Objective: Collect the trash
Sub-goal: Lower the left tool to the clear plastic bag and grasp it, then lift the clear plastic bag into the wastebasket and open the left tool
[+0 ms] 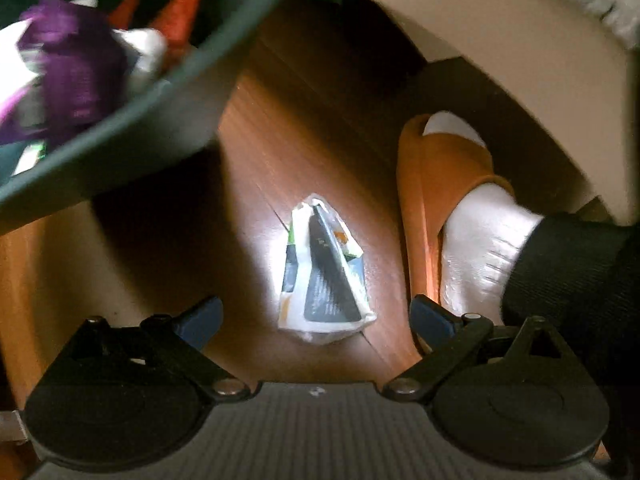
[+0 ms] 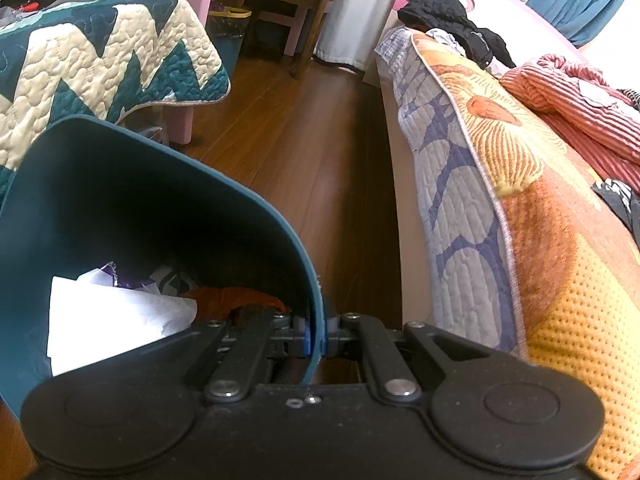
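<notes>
Done: I have paper and wrappers in the bin [image 2: 168,184], right gripper [image 2: 316,338] clamped on its rim | Left: crumpled wrapper [image 1: 326,272] on floor [image 1: 256,152] beside my slipper [image 1: 424,184], bracketed by wide-open left gripper [image 1: 316,316]

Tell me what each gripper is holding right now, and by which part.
The right gripper is shut on the teal bin, pinching its rim wall. The left gripper holds nothing; its jaws stand wide open above the crumpled wrapper on the floor.
</notes>
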{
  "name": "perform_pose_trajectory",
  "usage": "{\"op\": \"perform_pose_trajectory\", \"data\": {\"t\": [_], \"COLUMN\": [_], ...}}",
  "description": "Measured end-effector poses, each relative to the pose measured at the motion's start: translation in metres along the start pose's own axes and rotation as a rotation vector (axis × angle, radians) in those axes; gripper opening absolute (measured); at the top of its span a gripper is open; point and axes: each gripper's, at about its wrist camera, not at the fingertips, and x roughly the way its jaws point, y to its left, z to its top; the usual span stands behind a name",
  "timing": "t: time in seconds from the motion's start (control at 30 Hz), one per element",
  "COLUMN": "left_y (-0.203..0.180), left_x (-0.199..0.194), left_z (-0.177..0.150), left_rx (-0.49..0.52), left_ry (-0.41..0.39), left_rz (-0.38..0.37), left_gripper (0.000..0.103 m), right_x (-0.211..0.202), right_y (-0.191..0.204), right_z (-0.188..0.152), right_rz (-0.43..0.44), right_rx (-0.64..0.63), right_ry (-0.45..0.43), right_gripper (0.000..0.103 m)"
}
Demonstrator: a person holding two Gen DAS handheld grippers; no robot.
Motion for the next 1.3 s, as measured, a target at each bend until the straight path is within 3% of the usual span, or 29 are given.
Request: {"op": "perform_pose_trajectory", "data": {"t": [0.2, 0.27, 0.3, 0.53, 0.63, 0.87, 1.13, 1.3], "left_y": [-0.014, -0.017, -0.019, -0.027, -0.023, -0.004, 0.038, 0.060], "left_x": [0.028, 0.032, 0.035, 0.045, 0.040, 0.003, -0.054, -0.109], "left_z": [0.008, 0.009, 0.010, 0.015, 0.012, -0.003, -0.023, -0.033], "left_rx": [0.047, 0.063, 0.075, 0.090, 0.085, 0.089, 0.010, -0.038], "left_ry": [0.023, 0.034, 0.036, 0.117, 0.121, 0.091, 0.090, 0.060], "left_rz": [0.026, 0.028, 0.038, 0.012, -0.001, -0.022, 0.008, 0.001], "left_gripper": [0.097, 0.078, 0.060, 0.008, 0.003, 0.002, 0.002, 0.002], "right_x": [0.003, 0.004, 0.004, 0.003, 0.003, 0.004, 0.003, 0.003], "right_y": [0.001, 0.002, 0.001, 0.004, 0.003, 0.003, 0.007, 0.007], "right_z": [0.001, 0.001, 0.000, -0.001, 0.000, 0.000, -0.001, 0.000], "right_rz": [-0.009, -0.012, -0.011, -0.002, 0.002, 0.004, 0.001, 0.001], "right_rx": [0.004, -0.001, 0.002, -0.006, -0.003, 0.004, -0.009, -0.009], "right_ry": [-0.002, 0.000, 0.003, 0.002, 0.003, 0.005, 0.000, 0.002], "right_gripper": [0.007, 0.007, 0.007, 0.007, 0.006, 0.005, 0.005, 0.005]}}
